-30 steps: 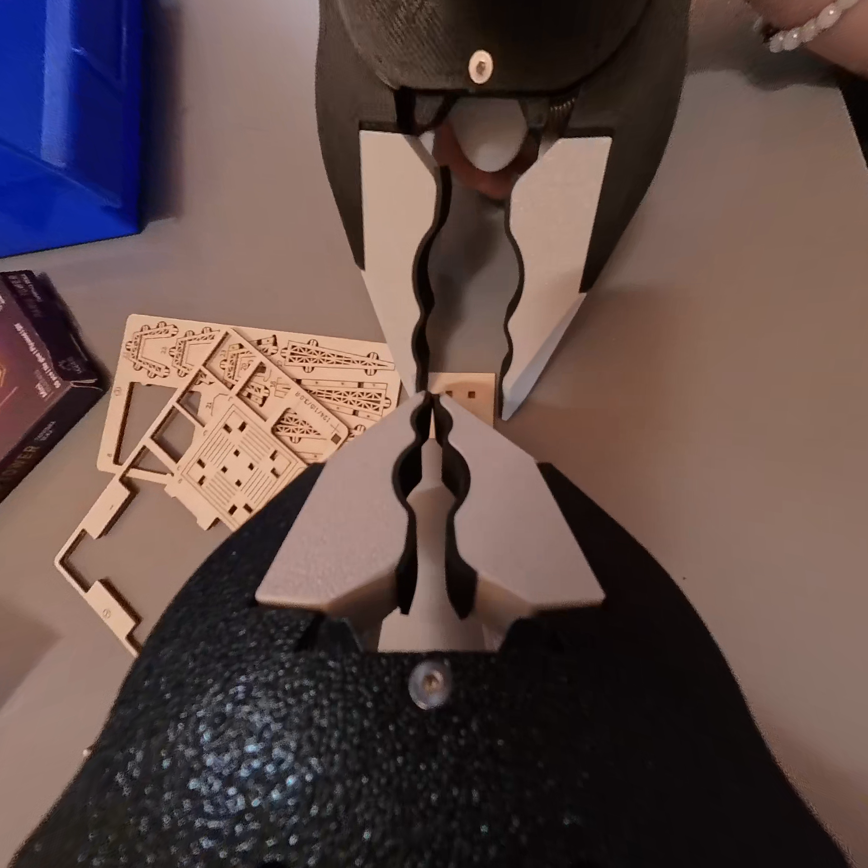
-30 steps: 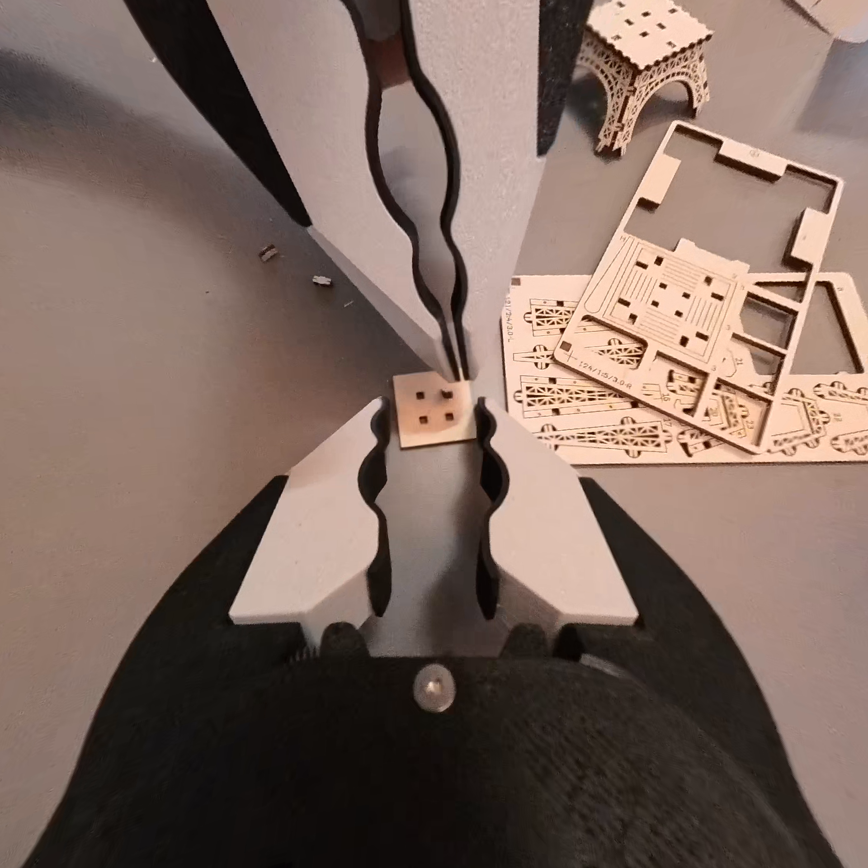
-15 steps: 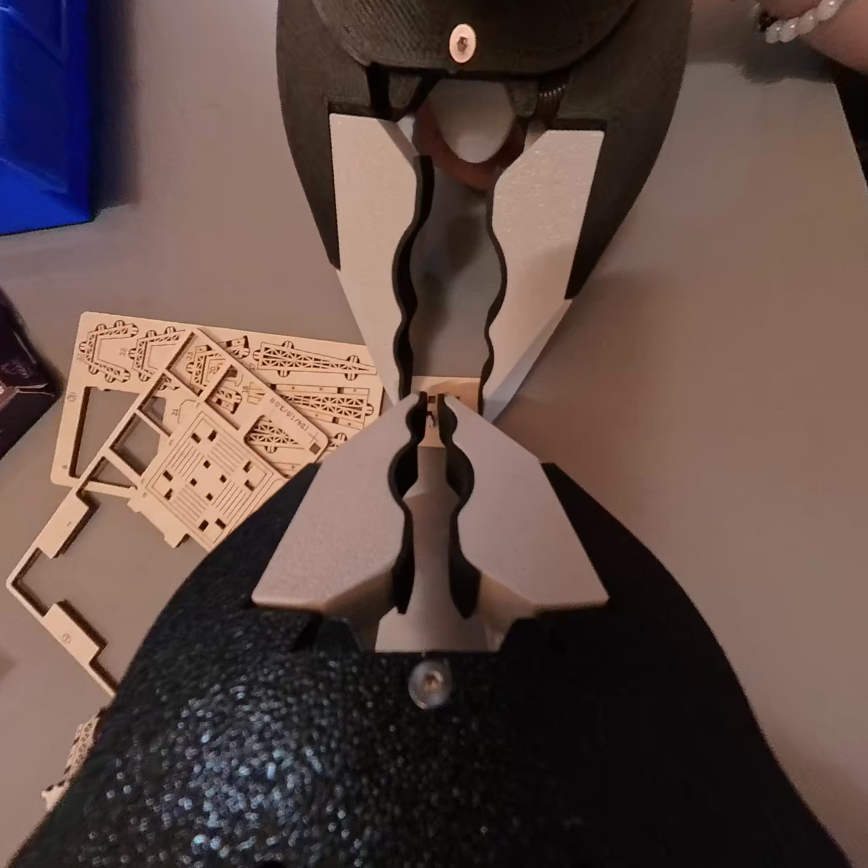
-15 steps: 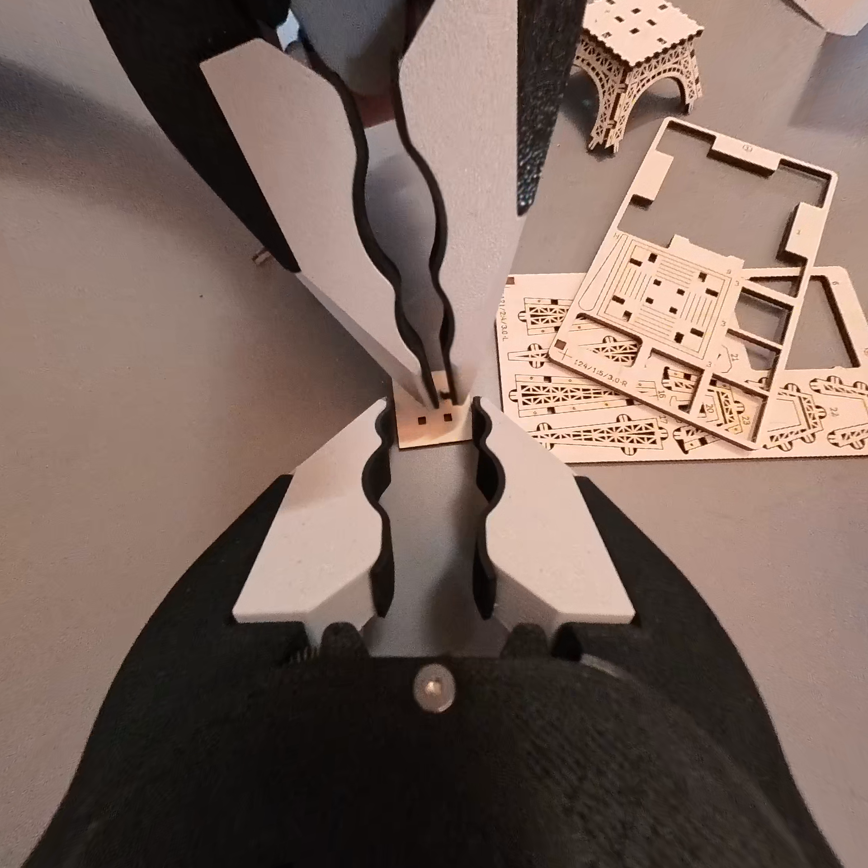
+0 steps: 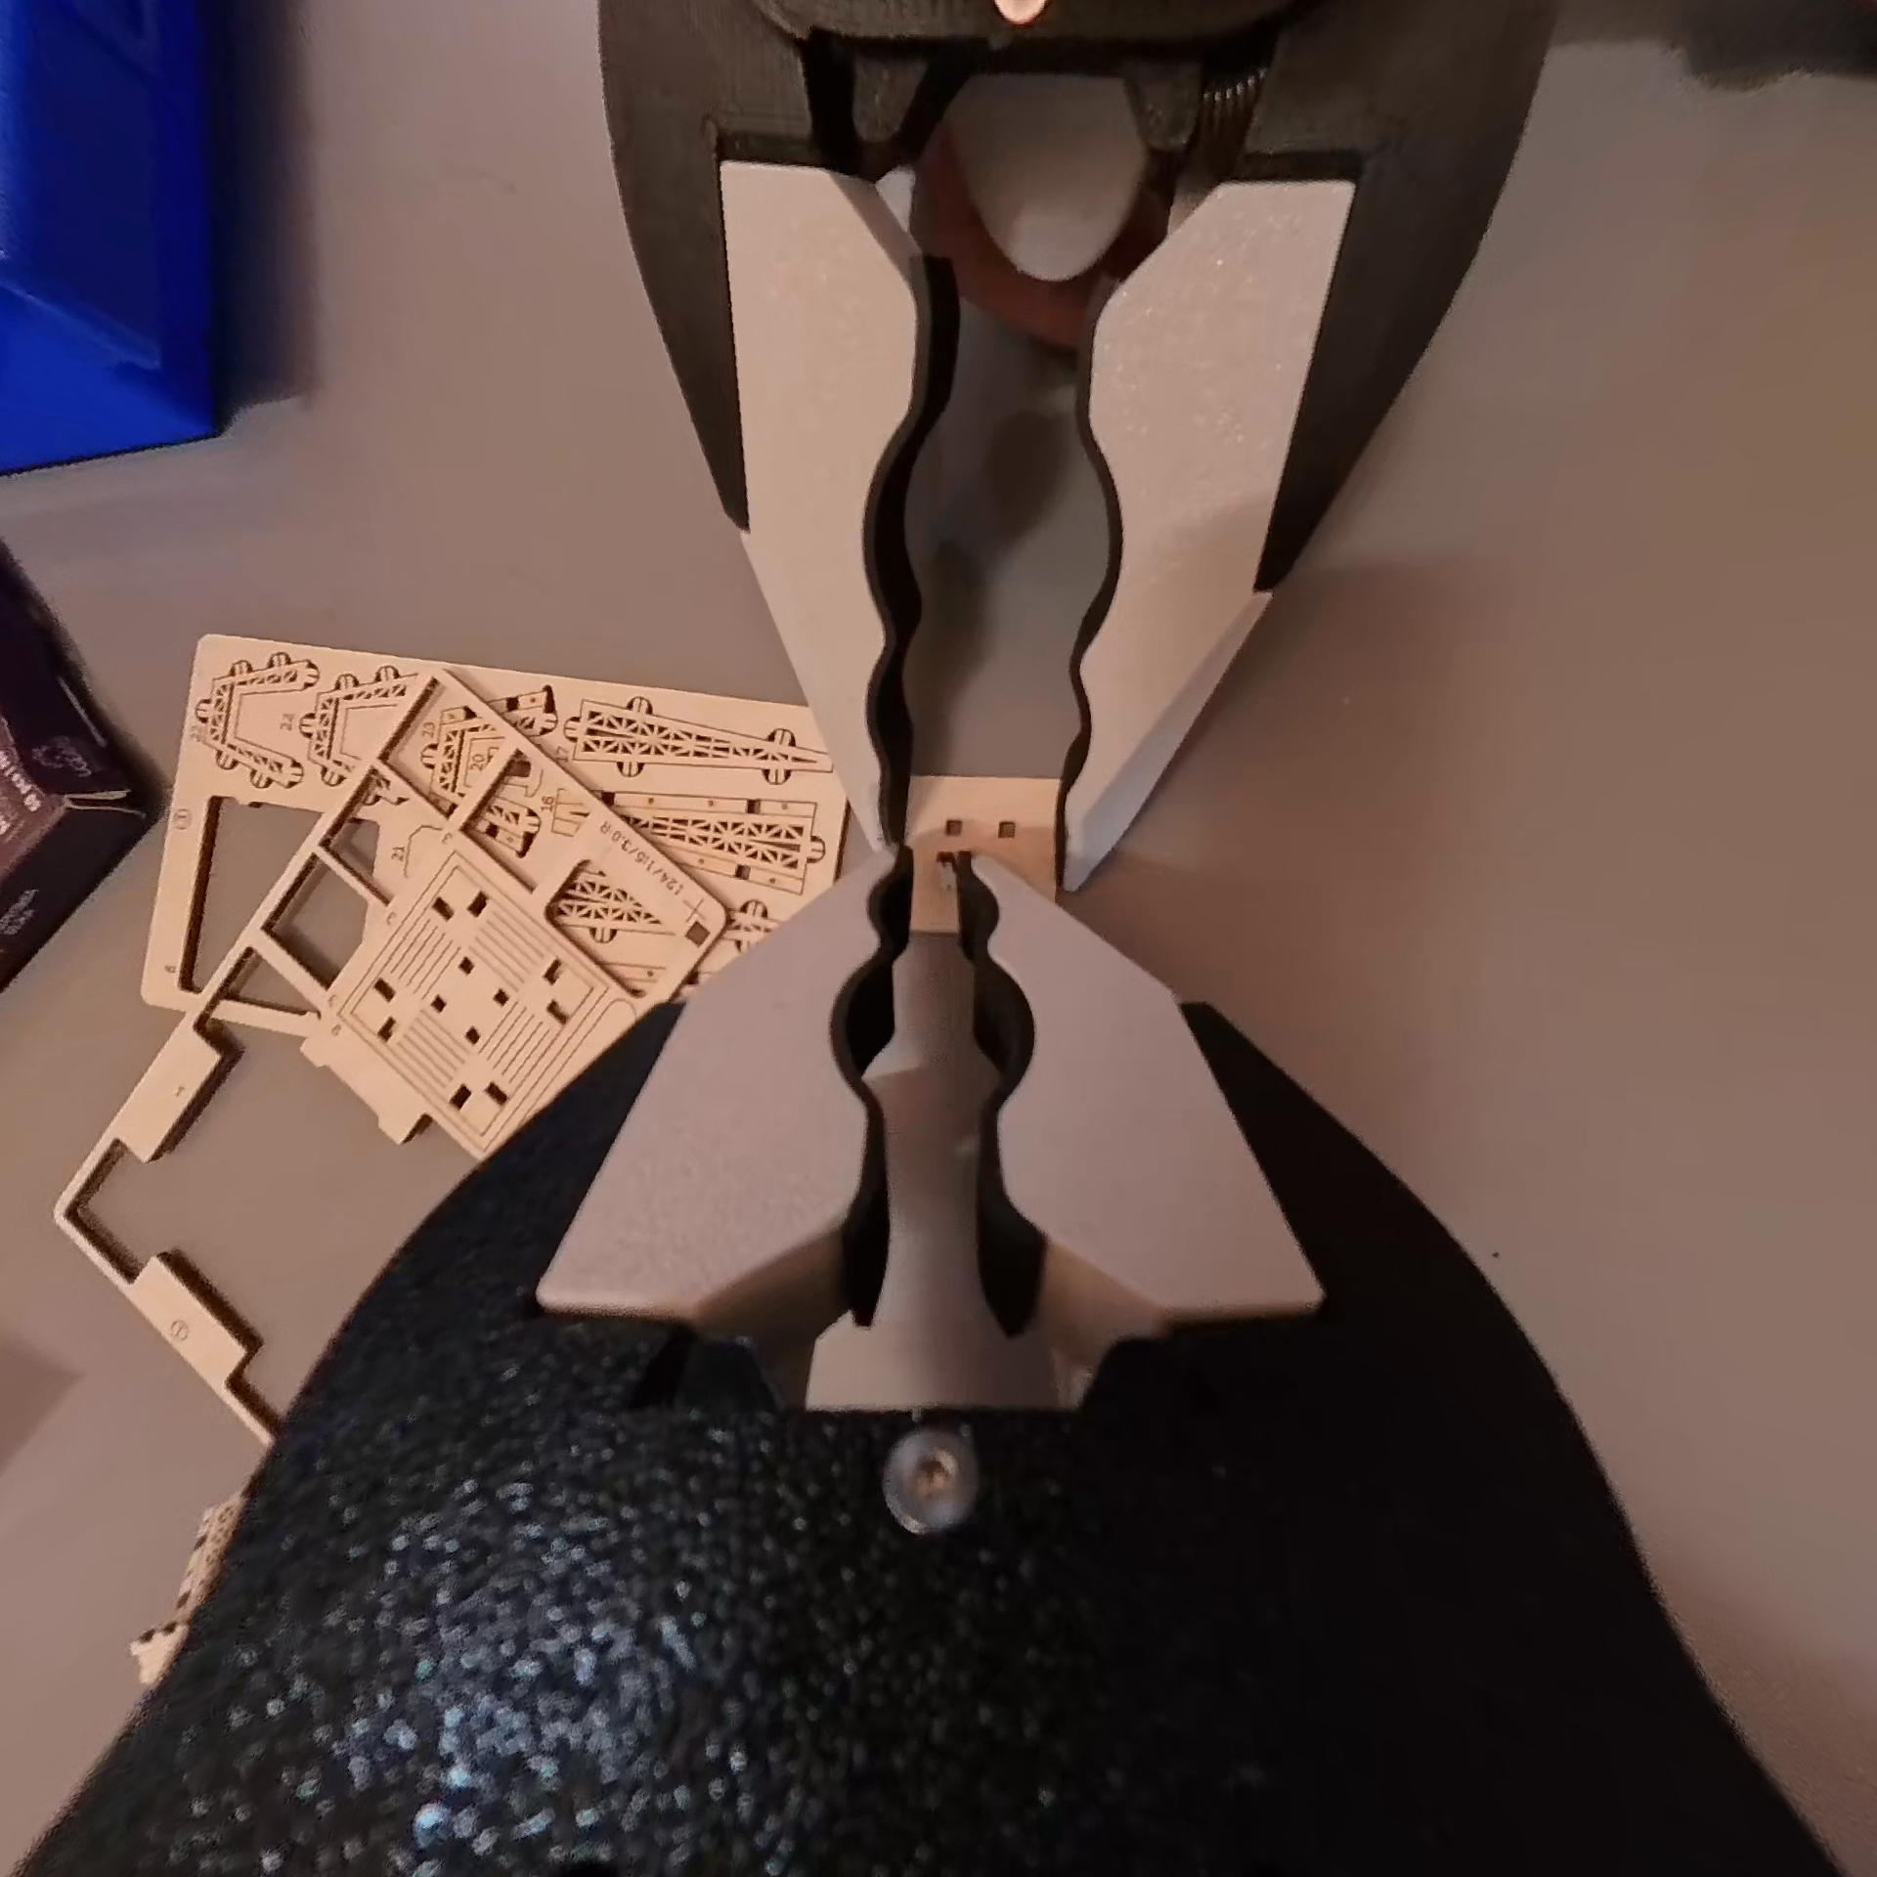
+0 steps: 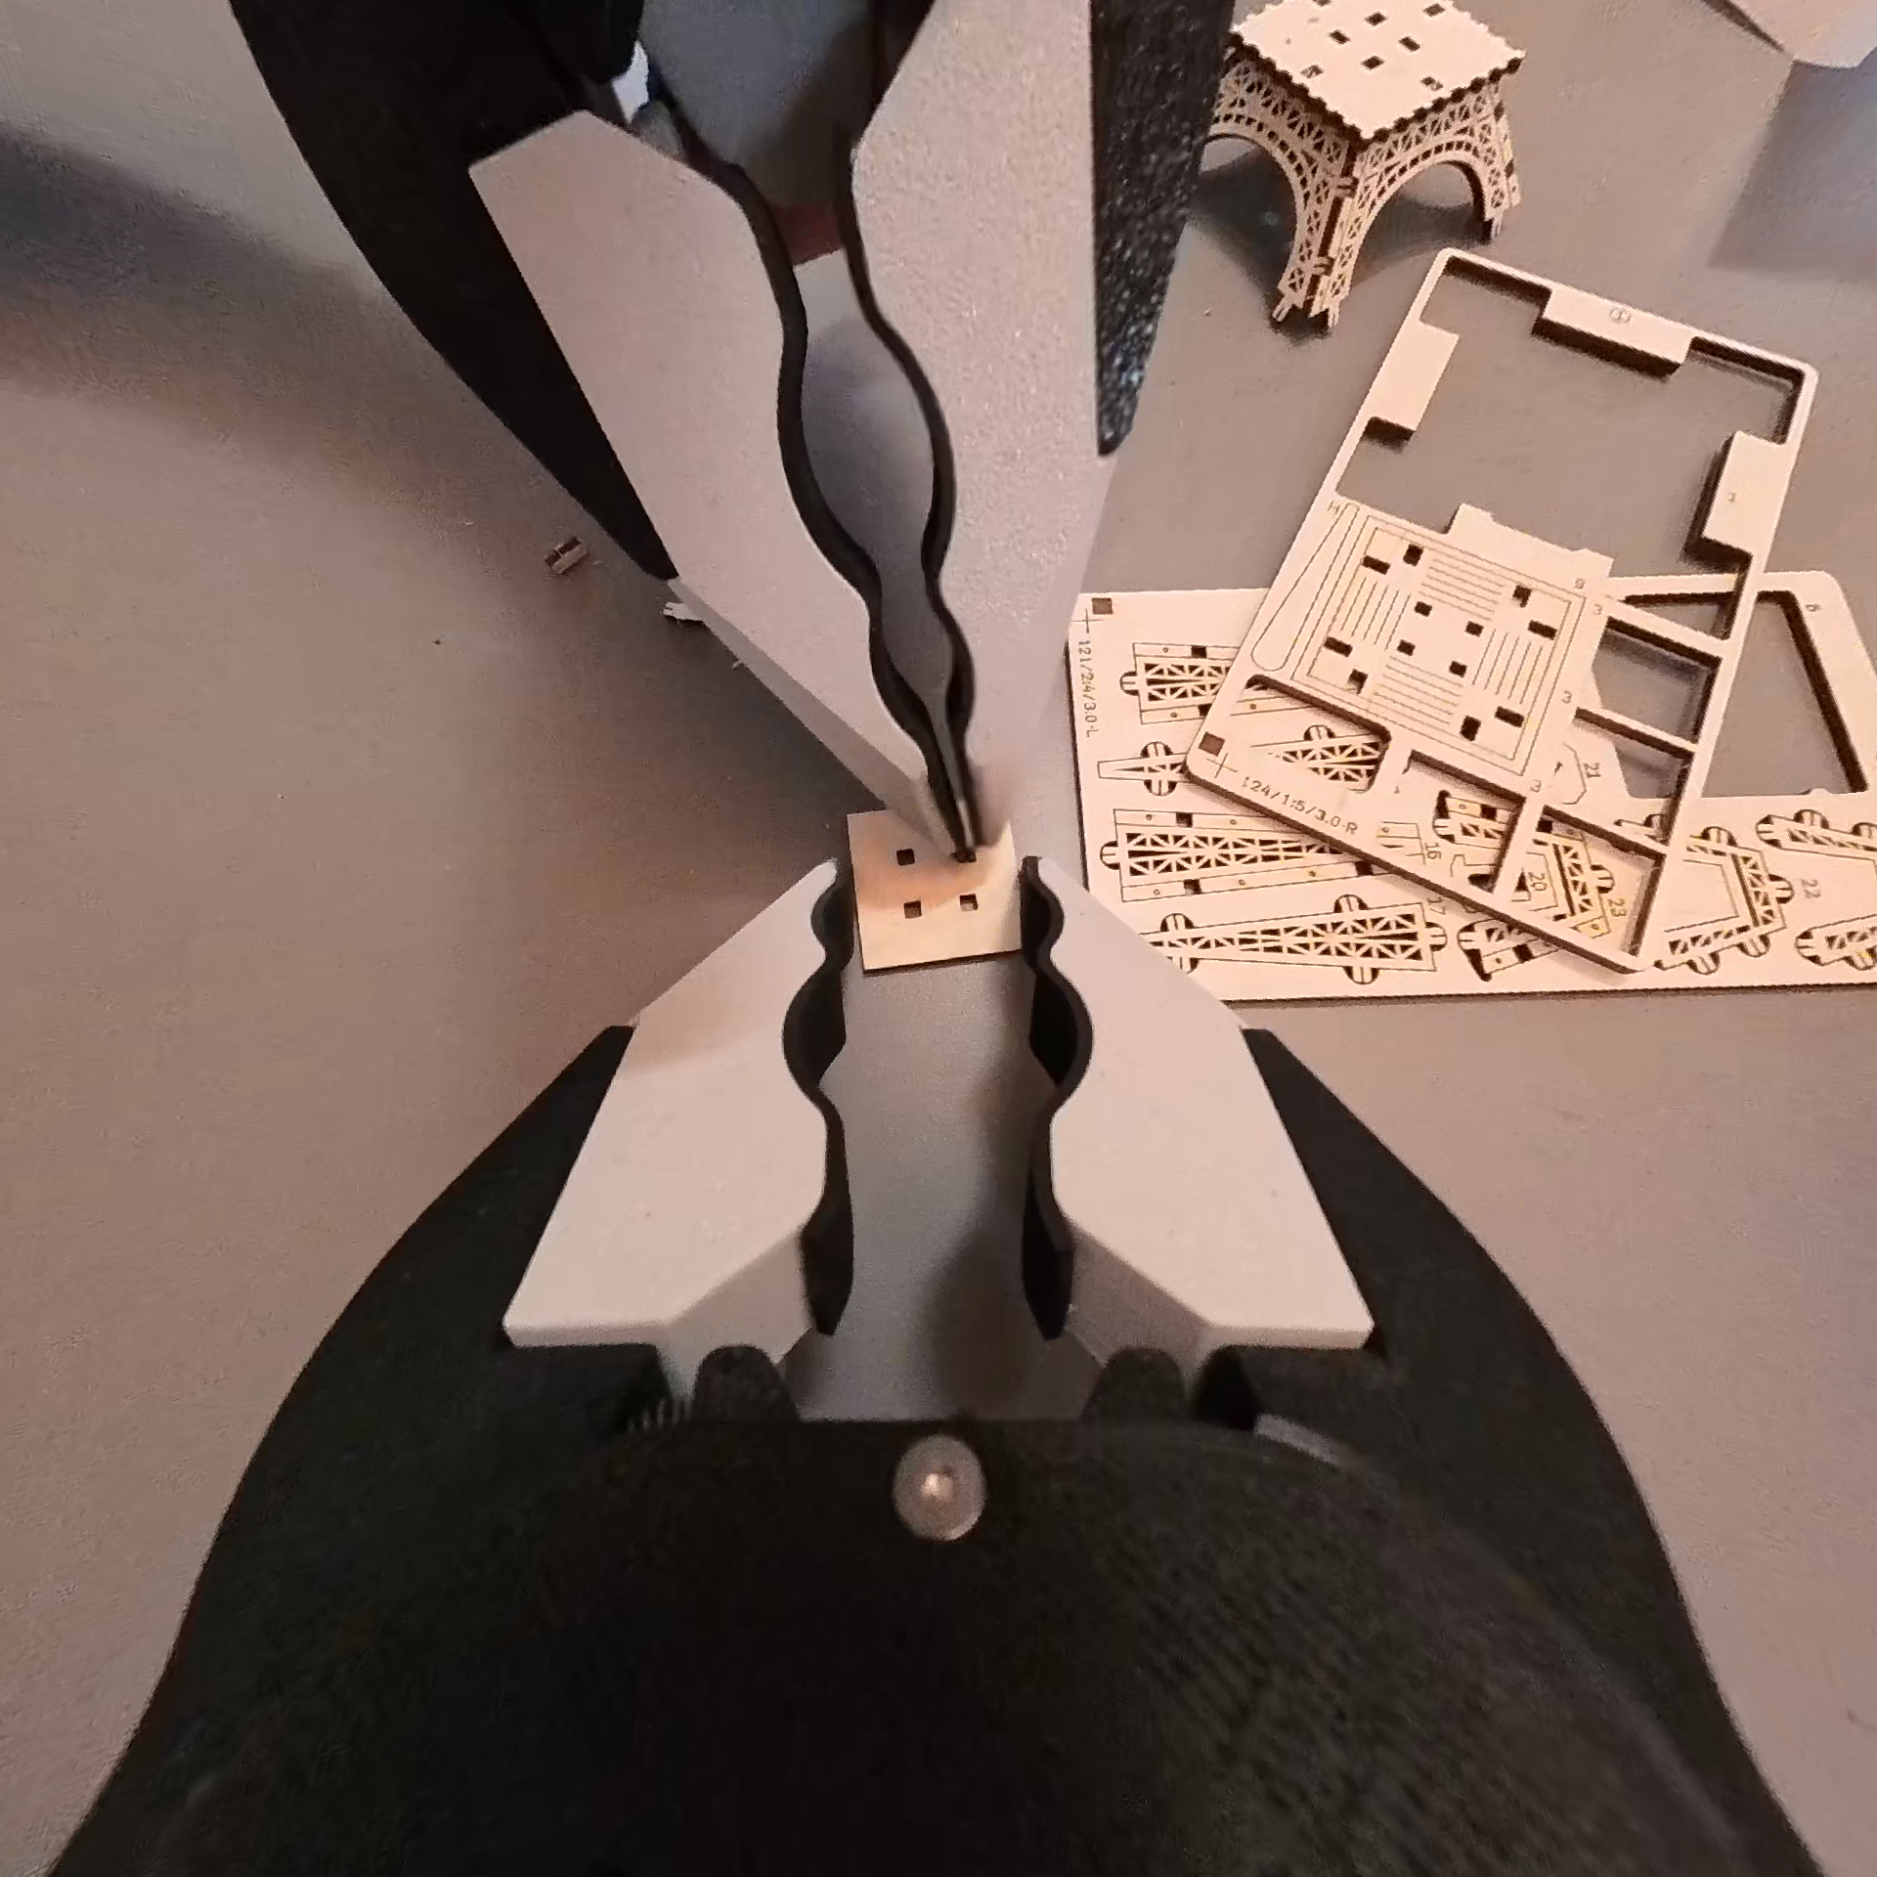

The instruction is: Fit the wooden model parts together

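My right gripper (image 6: 932,899) is shut on a small square wooden plate (image 6: 914,929) with several square holes, pinching its two side edges. The plate also shows in the left wrist view (image 5: 1000,807), between the right gripper's (image 5: 975,843) tips. My left gripper (image 5: 929,868) comes in from the opposite side. It is nearly shut on a tiny wooden piece (image 5: 947,871) that is mostly hidden. In the right wrist view the left gripper's (image 6: 960,853) tips press down at the plate's far right hole.
Two overlapping laser-cut wooden part sheets (image 6: 1473,762) lie flat on the grey table; they also show in the left wrist view (image 5: 488,894). A built wooden tower base (image 6: 1361,132) stands beyond them. A blue bin (image 5: 91,223) and a dark box (image 5: 41,792) sit at the left. Small scraps (image 6: 564,554) lie nearby. Less than 4 cm separates the two grippers' tips. From either gripper's tips it is about 20 cm to the built wooden tower base (image 6: 1361,132).
The left gripper's tips have moved from the plate's far edge onto its far right hole. The two grippers have drawn closer together. Both grips are unchanged.
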A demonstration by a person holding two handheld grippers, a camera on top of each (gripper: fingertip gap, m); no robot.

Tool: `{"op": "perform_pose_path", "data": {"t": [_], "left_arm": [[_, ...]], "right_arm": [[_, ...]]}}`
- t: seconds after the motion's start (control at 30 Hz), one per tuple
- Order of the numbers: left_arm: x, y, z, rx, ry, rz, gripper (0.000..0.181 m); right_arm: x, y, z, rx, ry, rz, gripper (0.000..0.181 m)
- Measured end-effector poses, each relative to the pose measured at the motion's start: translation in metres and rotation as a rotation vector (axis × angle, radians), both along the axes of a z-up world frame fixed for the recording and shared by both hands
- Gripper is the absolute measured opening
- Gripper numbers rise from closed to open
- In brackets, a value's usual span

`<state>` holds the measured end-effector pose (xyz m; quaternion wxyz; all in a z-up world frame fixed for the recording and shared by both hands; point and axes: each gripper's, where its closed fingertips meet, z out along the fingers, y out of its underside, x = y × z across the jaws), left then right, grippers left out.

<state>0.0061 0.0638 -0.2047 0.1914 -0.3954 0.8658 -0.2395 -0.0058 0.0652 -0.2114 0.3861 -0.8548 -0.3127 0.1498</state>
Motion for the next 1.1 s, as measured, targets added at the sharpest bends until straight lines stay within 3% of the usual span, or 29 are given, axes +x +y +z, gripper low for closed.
{"op": "perform_pose_path", "data": {"t": [0.03,0.77,1.1], "left_arm": [[0.000,-0.001,0.000,-0.004,0.003,-0.003,0.005],[-0.002,0.001,0.000,-0.003,-0.012,-0.024,0.000],[-0.001,-0.002,0.003,-0.142,-0.095,-0.029,0.000]], "right_arm": [[0.000,0.000,0.000,0.000,0.000,0.000,0.031],[0.000,0.000,0.000,-0.002,0.002,0.000,0.031],[0.000,0.000,0.000,-0.003,0.005,0.000,0.031]]}}
